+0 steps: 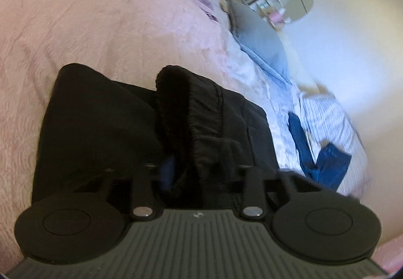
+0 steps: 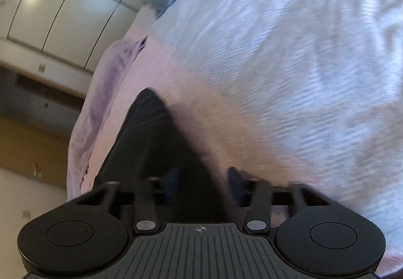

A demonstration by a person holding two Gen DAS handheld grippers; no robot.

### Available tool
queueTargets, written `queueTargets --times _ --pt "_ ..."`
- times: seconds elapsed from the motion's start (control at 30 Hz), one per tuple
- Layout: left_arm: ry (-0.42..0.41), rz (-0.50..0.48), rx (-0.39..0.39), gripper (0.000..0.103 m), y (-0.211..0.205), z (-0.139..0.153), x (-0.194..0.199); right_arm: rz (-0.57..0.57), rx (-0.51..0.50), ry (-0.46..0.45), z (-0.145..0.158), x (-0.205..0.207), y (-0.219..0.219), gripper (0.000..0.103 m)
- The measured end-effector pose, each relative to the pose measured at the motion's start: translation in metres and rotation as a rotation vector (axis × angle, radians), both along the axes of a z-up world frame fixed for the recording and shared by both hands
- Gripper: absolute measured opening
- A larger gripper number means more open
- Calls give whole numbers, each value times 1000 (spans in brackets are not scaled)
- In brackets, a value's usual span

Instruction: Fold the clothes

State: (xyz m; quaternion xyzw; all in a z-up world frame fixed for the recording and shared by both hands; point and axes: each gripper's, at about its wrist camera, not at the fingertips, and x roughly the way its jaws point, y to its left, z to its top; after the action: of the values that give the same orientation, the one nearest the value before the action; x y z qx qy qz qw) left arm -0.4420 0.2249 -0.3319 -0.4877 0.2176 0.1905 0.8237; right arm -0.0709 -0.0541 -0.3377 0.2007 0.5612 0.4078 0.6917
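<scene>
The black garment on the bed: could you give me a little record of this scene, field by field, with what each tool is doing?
surface: pink blanket over a bed
garment: black garment, bunched, its ribbed waistband standing up
left tool: left tool with waistband fabric bunched between its fingers; grip not clear
right tool: right tool over a dark flap of the garment, fingers apart with cloth between them; contact unclear, picture blurred
other laundry: blue clothing on striped bedding
background: white cupboards
</scene>
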Motion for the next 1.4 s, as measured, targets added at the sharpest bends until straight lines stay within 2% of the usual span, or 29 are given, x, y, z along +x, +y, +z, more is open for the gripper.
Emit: queueTargets --times 0.07,0.17,0.23,0.33,0.43,0.47,0.5,0.6,0.67,0.83,0.87,0.93,1.0,1.1,1.2,1.23,1.27,1.3,1.37,1.4 --pt "-22 15 22 12 -4 8 -10 43 -36 -57 10 -7 3 35" --pt "-123 71 35 0 -10 28 -44 121 -45 -111 22 -16 20 35" --pt "-162 109 51 0 -14 43 -67 186 -22 -129 26 -27 28 35" --pt "-145 142 72 1 -22 50 -87 265 -38 -214 37 -49 42 36" --pt "-77 175 37 2 -22 29 -92 321 -88 -294 36 -66 55 36" --pt "-45 184 22 8 -19 17 -89 327 -104 -329 32 -68 59 36" --pt "-21 194 6 20 -16 6 -87 321 -104 -335 30 -68 57 36" --pt "-86 199 -40 35 -7 -7 -84 293 -96 -328 26 -65 47 36" --pt "-93 166 -29 48 1 -5 -73 266 -82 -292 24 -58 38 36" --pt "-53 82 -13 46 14 -11 -41 212 -44 -212 24 -45 17 36" --pt "-30 68 12 32 13 -9 -32 210 -42 -211 26 -46 16 36" --pt "12 45 63 26 9 -4 -18 212 -41 -220 25 -48 19 36" --pt "8 57 115 20 -3 11 -22 209 -46 -239 28 -50 21 36" --pt "-56 92 185 19 -29 52 -44 235 -44 -270 32 -54 26 36" --pt "-36 136 301 20 -56 97 -66 302 -8 -275 37 -63 35 36" --pt "-1 156 303 20 -58 101 -70 320 -22 -297 38 -68 41 36" --pt "36 176 295 23 -57 100 -73 337 -37 -319 39 -74 47 36" --pt "77 197 259 28 -49 87 -73 355 -53 -342 39 -80 53 36" --pt "140 231 154 36 -26 43 -75 373 -92 -401 39 -90 64 36" --pt "171 247 102 48 -14 21 -76 372 -102 -425 38 -94 65 36"
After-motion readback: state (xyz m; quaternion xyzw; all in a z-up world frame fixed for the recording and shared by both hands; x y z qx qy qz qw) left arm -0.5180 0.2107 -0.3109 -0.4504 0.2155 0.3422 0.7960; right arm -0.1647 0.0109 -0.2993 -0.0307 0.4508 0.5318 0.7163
